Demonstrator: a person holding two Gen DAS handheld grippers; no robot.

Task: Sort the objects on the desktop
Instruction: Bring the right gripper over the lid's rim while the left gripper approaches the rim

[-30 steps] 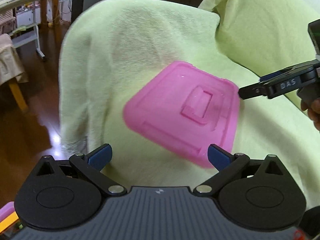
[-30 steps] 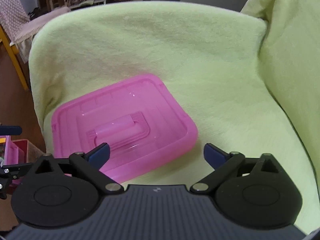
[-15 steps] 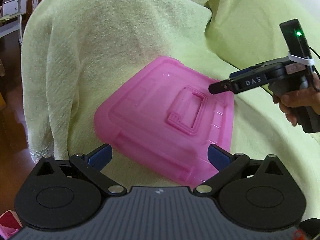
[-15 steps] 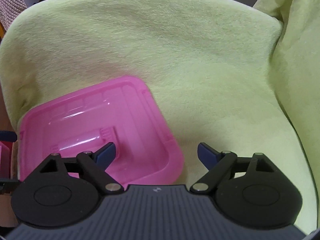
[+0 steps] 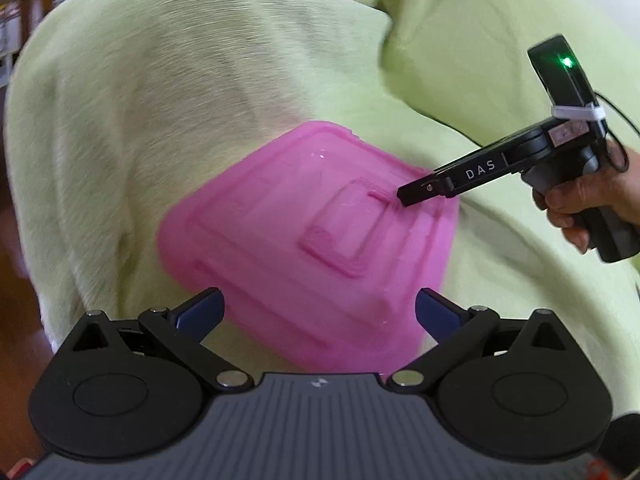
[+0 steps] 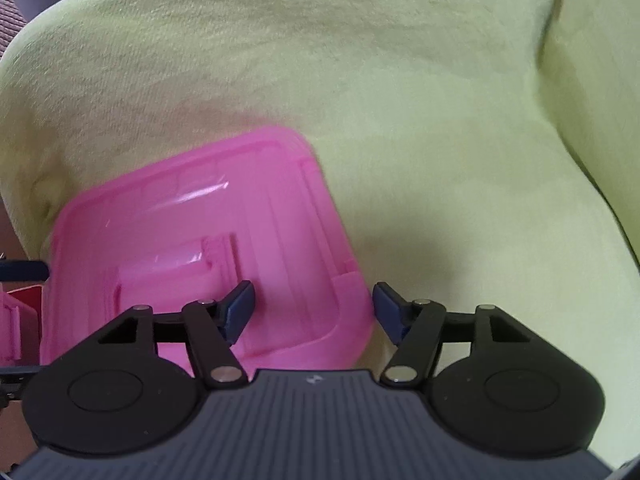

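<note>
A pink plastic lid (image 5: 280,240) with a moulded handle lies on the green blanket; in the right wrist view the lid (image 6: 180,220) fills the lower left. My left gripper (image 5: 318,304) is open, its fingers either side of the lid's near corner without touching it. My right gripper (image 6: 314,304) is open with the jaws partly narrowed; the lid's right corner lies between the fingers. In the left wrist view the right gripper (image 5: 404,196) reaches in from the right, its tip over the lid's handle.
A light green blanket (image 5: 160,100) covers the sofa seat and back cushion (image 6: 580,80). A hand (image 5: 580,204) holds the right gripper's grip. Pink and red items (image 6: 16,312) show at the left edge. Dark wooden floor (image 5: 16,320) lies to the left.
The right gripper has moved down and left onto the lid's right corner and its jaws have narrowed. The left gripper stays open in front of the lid.
</note>
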